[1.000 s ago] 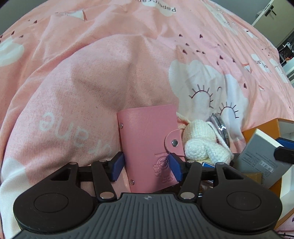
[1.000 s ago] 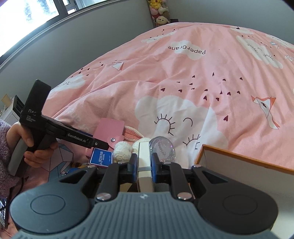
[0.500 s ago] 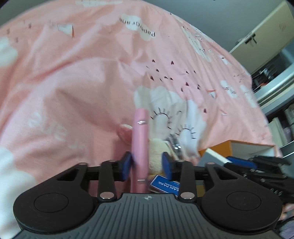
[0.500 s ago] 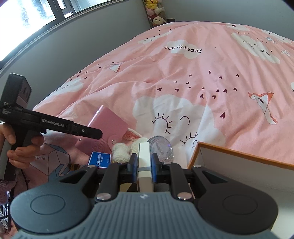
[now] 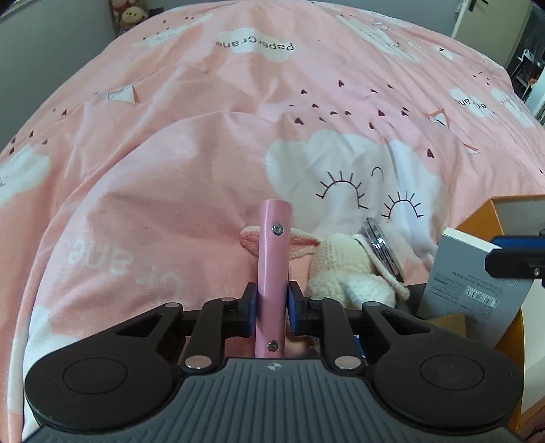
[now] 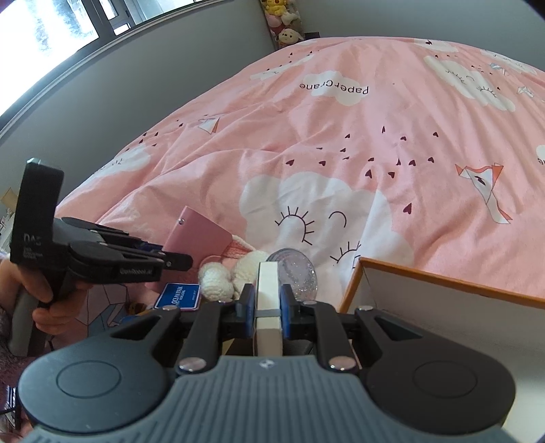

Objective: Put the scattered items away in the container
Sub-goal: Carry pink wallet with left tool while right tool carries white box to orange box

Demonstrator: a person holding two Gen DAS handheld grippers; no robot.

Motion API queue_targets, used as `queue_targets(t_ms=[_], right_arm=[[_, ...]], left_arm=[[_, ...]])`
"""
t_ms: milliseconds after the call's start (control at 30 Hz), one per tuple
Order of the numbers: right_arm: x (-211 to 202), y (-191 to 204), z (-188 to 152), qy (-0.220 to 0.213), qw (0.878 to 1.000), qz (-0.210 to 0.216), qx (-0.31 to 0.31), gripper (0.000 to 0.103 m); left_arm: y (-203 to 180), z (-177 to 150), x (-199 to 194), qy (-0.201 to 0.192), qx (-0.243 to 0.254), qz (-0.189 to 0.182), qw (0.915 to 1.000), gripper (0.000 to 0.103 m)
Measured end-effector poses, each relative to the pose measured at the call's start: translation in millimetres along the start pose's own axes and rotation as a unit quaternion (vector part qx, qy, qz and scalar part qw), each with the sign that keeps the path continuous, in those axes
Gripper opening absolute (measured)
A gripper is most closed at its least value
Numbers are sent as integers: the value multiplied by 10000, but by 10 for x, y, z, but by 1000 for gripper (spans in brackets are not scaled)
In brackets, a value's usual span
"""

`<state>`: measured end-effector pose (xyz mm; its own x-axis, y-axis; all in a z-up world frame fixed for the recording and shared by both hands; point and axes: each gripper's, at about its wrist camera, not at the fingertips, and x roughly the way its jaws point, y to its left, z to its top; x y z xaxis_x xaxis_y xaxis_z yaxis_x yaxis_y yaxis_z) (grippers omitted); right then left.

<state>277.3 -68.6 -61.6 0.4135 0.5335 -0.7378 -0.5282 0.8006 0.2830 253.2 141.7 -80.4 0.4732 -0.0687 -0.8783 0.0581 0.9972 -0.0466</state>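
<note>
A smooth pink leatherette card wallet (image 5: 273, 269), edge-on, is clamped by the just-closed left gripper (image 5: 271, 304). A slim white cardboard box (image 6: 268, 303) is pinched by the right gripper (image 6: 267, 305); an orange-rimmed container (image 6: 442, 281) is set at three o'clock.

— What is filling the room behind everything?

— A bed is taking up most of it, and a pink duvet (image 5: 211, 143) printed with white clouds and small dark hearts is lying rumpled over it.

— And the walls?

— A plain grey wall (image 6: 143, 88) is running along the far side, and daylight is pouring through a window (image 6: 44, 37) set high in it.

— Anything in the corner?

— Some plush toys (image 6: 284, 20) are sitting piled there, by the head of the bed.
</note>
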Motion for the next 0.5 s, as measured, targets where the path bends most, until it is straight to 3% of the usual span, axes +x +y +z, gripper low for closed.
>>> queue_targets(t_ms=[400, 500], right_arm=[[-581, 115, 13, -606, 9981, 92, 84, 17], [-777, 138, -9, -787, 9968, 86, 68, 17]], left_arm=[[-50, 27, -773, -803, -315, -366, 9956, 19], [-136, 32, -999, -1011, -318, -616, 9925, 19]])
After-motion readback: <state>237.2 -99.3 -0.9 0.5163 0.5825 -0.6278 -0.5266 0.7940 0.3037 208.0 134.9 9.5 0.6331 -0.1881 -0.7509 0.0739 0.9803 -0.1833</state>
